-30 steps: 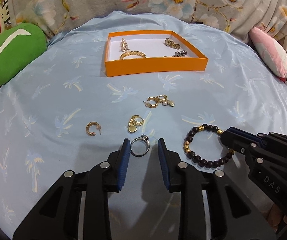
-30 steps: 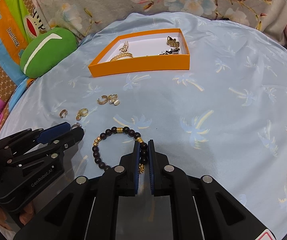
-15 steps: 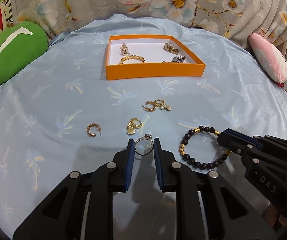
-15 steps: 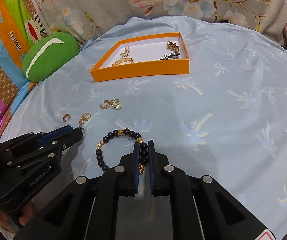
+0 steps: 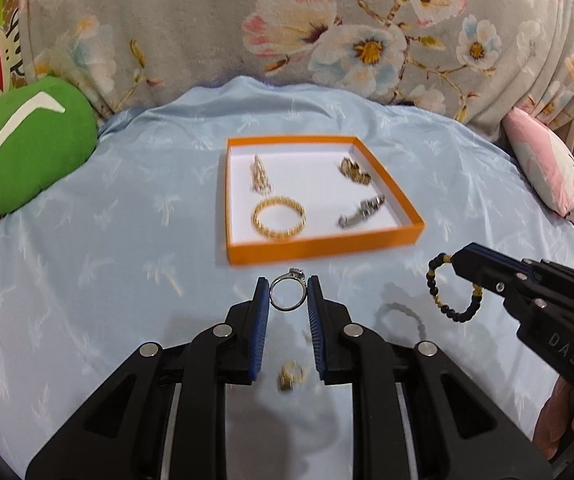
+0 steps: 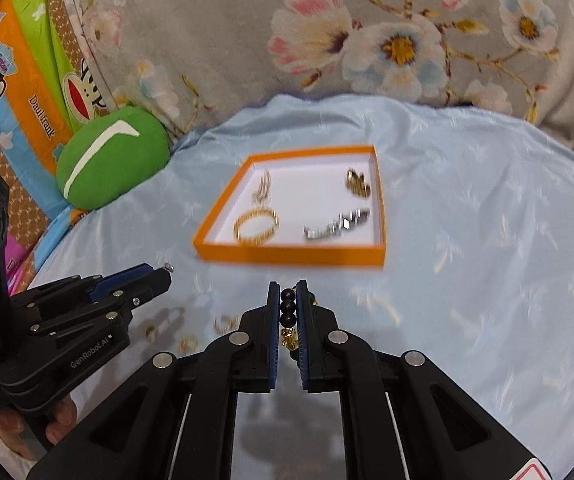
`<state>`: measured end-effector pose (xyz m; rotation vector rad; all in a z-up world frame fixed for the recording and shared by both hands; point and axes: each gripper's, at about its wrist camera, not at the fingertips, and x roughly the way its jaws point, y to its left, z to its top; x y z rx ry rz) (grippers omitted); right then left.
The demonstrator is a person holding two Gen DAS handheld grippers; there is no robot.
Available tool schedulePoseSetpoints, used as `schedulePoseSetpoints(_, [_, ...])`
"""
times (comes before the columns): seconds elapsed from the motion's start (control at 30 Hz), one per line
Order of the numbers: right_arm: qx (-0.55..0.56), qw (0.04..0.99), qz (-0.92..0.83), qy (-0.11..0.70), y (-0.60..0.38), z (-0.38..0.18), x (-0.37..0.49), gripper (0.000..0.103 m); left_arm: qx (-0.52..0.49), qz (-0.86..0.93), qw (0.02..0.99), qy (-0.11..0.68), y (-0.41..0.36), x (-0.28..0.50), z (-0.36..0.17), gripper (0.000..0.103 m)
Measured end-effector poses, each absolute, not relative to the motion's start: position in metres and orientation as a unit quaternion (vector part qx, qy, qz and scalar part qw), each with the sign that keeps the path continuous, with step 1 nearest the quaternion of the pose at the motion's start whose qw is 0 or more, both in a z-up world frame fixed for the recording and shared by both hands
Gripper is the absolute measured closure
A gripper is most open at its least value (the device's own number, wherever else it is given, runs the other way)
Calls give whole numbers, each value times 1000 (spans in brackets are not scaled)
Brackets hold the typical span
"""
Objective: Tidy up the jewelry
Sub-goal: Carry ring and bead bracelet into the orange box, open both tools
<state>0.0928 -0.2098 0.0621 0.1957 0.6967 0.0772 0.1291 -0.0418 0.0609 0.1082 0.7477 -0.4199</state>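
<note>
A thin silver-coloured metal ring with a small clear stone setting point(image 5: 288, 293) is clamped upright between the ribbed blue pads of the black left gripper point(image 5: 287, 294), raised above the cloth just in front of the tray. A bracelet of round dark beads with small gold-coloured spacers point(image 5: 453, 294) is pinched by the closed right gripper point(image 6: 287, 304); its loop is seen hanging in the air in the left wrist view, with a curved shadow cast on the cloth below. A shallow rectangular orange cardboard tray with a white floor point(image 5: 319, 249) is laid on a smooth, glossy pale blue cloth printed with faint palm trees point(image 5: 127, 264). Within the tray are held a round gold-coloured chain-link bangle point(image 5: 279, 216) at front left, a pale gold pendant-like piece point(image 5: 260, 175) behind it, a crumpled gold-coloured piece point(image 5: 354, 171) at back right, and a silver-coloured link piece point(image 5: 361, 211) at front right. Blurred small gold earrings point(image 6: 187, 330) are scattered on the cloth near the grippers. A rounded green plush cushion with a white stripe point(image 5: 27, 148) is set at the left, before a grey floral fabric point(image 5: 327, 32).
</note>
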Motion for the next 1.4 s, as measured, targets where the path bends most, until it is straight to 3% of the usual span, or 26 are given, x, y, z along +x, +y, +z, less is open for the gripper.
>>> schedulePoseSetpoints(0.33, [126, 932, 65, 332, -227, 73, 210, 96, 46, -207, 917, 339, -86, 239, 89, 84])
schedulePoseSetpoints(0.6, [199, 900, 88, 377, -255, 20, 281, 96, 27, -217, 899, 379, -120, 320, 59, 84])
schedulePoseSetpoints(0.83, [140, 902, 34, 407, -256, -10, 287, 96, 44, -217, 881, 417, -138, 350, 20, 84])
schedulePoseSetpoints(1.07, [105, 914, 8, 391, -251, -5, 280, 93, 39, -209, 884, 417, -138, 355, 20, 84])
schedulePoseSetpoints(1.2, [95, 919, 5, 382, -249, -1, 273, 93, 17, -206, 886, 415, -129, 356, 22, 73])
schedulePoseSetpoints(1.4, [92, 925, 2, 369, -250, 8, 259, 93, -9, -199, 896, 396, -108, 345, 37, 73])
